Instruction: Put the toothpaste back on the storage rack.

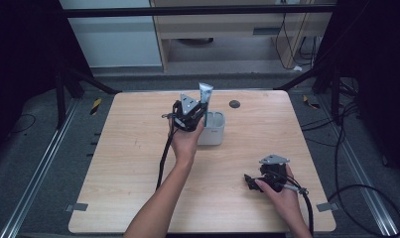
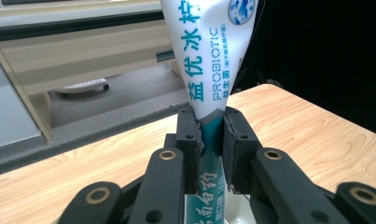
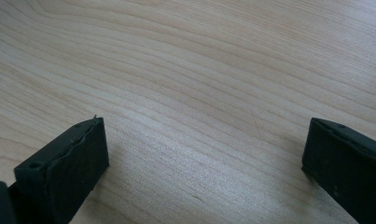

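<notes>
A white and teal toothpaste tube [image 2: 209, 56] stands upright, crimped end up, between the jaws of my left gripper [image 2: 212, 140], which is shut on its teal lower part. In the high view the left gripper [image 1: 197, 111] holds the tube [image 1: 205, 91] over the left rim of a white rectangular cup [image 1: 215, 130] near the table's middle back. My right gripper [image 1: 248, 181] rests low near the front right of the table, jaws wide open. In the right gripper view its fingertips [image 3: 71, 163] frame bare wood with nothing between them.
The light wooden table [image 1: 138, 163] has a small dark round disc [image 1: 234, 104] set in it behind the cup. Black frame struts and cables surround the table, with a cable trailing from each gripper.
</notes>
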`<state>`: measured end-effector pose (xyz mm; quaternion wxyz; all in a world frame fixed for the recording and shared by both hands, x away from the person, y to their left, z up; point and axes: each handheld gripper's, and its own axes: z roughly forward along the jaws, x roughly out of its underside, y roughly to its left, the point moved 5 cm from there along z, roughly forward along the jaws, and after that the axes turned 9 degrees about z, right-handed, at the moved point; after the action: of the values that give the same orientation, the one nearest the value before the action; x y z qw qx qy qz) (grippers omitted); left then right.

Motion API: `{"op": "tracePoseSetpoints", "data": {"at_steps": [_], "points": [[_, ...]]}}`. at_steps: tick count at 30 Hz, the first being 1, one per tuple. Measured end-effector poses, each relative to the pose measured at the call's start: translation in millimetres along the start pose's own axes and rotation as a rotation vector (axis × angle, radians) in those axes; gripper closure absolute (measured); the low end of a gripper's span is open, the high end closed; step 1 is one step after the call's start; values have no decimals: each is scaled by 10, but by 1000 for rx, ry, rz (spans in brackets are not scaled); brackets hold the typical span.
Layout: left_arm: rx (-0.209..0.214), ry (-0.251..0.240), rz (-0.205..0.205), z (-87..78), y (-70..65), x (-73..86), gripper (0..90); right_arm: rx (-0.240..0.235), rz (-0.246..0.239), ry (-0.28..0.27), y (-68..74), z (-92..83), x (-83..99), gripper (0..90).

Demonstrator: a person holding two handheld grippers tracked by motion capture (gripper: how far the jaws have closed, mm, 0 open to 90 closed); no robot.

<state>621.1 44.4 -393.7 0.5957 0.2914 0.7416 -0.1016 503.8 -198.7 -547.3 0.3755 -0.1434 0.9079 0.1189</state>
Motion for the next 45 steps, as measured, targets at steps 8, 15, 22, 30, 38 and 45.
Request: {"op": "tracePoseSetpoints", "data": {"at_steps": [8,15,22,30,38,45], "points": [[8,20,5,32,-8,61,781,0,0,0,0,0,0,6],[14,36,5,60,-13,110,781,0,1,1,0,0,0,6],[21,52,1,90,-13,155,781,1,1,1,0,1,1,6],[27,72,0,113,-11,193,780,1,1,1,0,1,0,6],[37,90,-1,140,-23,224,780,1,1,1,0,0,0,6],[53,116,-4,176,-38,265,779,1,1,1,0,1,0,6]]}}
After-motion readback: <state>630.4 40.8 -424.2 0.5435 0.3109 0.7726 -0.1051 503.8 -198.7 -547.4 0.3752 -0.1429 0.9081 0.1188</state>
